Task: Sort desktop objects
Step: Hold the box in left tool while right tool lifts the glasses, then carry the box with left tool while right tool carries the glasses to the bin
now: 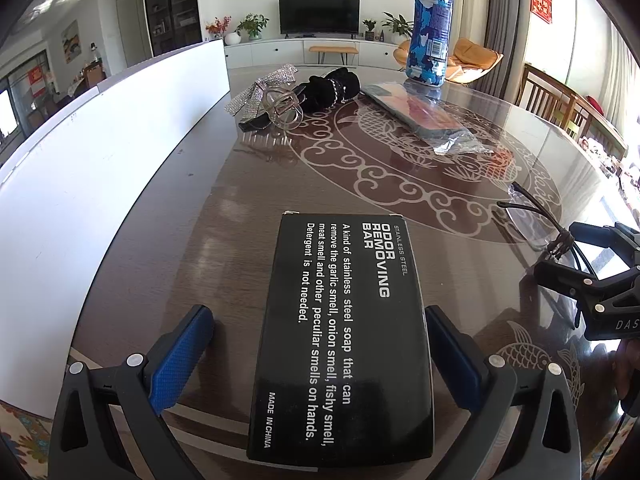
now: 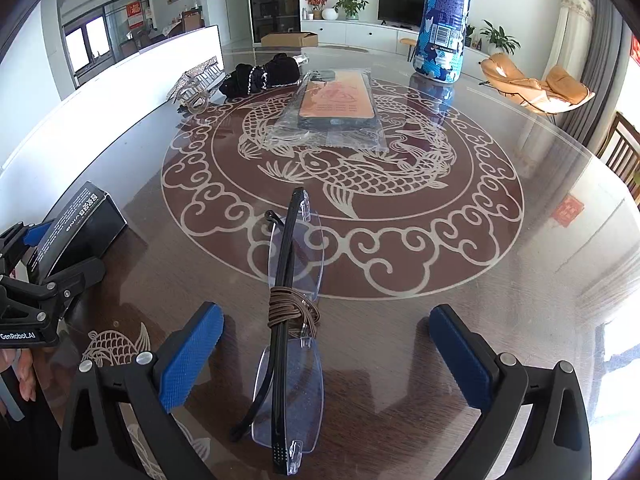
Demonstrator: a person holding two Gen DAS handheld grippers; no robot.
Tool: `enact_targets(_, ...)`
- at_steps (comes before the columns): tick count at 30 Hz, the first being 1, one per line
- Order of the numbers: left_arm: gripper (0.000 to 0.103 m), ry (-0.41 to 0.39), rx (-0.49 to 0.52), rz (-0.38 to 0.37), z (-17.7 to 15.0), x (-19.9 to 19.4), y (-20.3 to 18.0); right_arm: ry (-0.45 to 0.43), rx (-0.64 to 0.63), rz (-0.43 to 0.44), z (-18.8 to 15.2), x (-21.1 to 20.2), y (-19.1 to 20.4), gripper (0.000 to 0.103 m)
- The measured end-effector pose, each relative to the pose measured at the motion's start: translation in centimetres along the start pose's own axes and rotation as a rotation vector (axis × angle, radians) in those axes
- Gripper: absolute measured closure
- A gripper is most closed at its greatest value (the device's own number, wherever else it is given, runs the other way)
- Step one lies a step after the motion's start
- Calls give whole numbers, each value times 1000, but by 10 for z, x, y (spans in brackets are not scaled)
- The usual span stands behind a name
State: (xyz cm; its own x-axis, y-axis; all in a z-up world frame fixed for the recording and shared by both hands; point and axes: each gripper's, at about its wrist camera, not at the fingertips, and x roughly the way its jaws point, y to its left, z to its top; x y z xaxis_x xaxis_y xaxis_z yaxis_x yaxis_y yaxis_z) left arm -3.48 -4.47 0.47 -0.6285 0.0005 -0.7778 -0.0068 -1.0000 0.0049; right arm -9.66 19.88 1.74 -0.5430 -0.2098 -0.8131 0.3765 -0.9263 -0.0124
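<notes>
While the white board [image 1: 100,152] stands along the left edge of the table [image 1: 208,208], the black box [image 1: 344,332] is seen lying flat between the fingers of the left gripper [image 1: 320,360]. The blue pads [image 1: 180,360] are spread wide on both sides of the box, and a gap is seen on the left side, so nothing is held yet. The box looks stiff and light, and it can be taken by its two long sides.

Farther right, the folded glasses [image 2: 292,320] are seen on the glass top, lying between the fingers of the right gripper [image 2: 326,360]. That gripper is wide open too, and the glasses are not touched. A brown cord [image 2: 292,308] is wound around the middle. The clear lenses look thin and easy to break, and the glass under them is slippery, so a soft pinch at the wrapped middle is judged best.

Far back, hair clips [image 1: 276,96], a wrapped packet [image 2: 332,108] and a blue bottle [image 2: 444,20] are seen.
</notes>
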Motion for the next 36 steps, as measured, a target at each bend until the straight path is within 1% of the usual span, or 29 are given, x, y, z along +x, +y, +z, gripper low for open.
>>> enact_targets(15, 0, 6, 1, 1, 0, 0, 0, 0, 1, 1, 0, 0, 0, 0)
enact_targets(23, 0, 50, 15, -11, 0, -2, -4, 0, 1, 1, 0, 0, 0, 0)
enact_targets(27, 0, 102, 17, -12, 3, -1, -6, 6, -2, 4, 1, 1, 0, 0)
enact_targets(28, 0, 122, 27, -19, 4, -1, -7, 26, -13, 12, 3, 2, 0, 0)
enact_targets(30, 0, 171, 56, -37, 9, 2, -8, 95, -43, 34, 11, 6, -1, 0)
enact_targets(32, 0, 201, 78, -54, 13, 4, -10, 161, -67, 59, 19, 10, -2, 1)
enact_targets(33, 0, 211, 86, -55, 15, 5, -11, 177, -69, 78, 23, 10, -3, 1)
enact_targets(34, 2, 216, 95, -56, 16, 5, -12, 185, -67, 94, 25, 9, -3, 2)
enact_targets(35, 12, 212, 103, -66, 18, 4, -14, 193, -69, 101, 26, 8, -3, 6)
enact_targets(36, 24, 208, 111, -69, 20, 3, -16, 203, -74, 108, 26, 7, -2, 11)
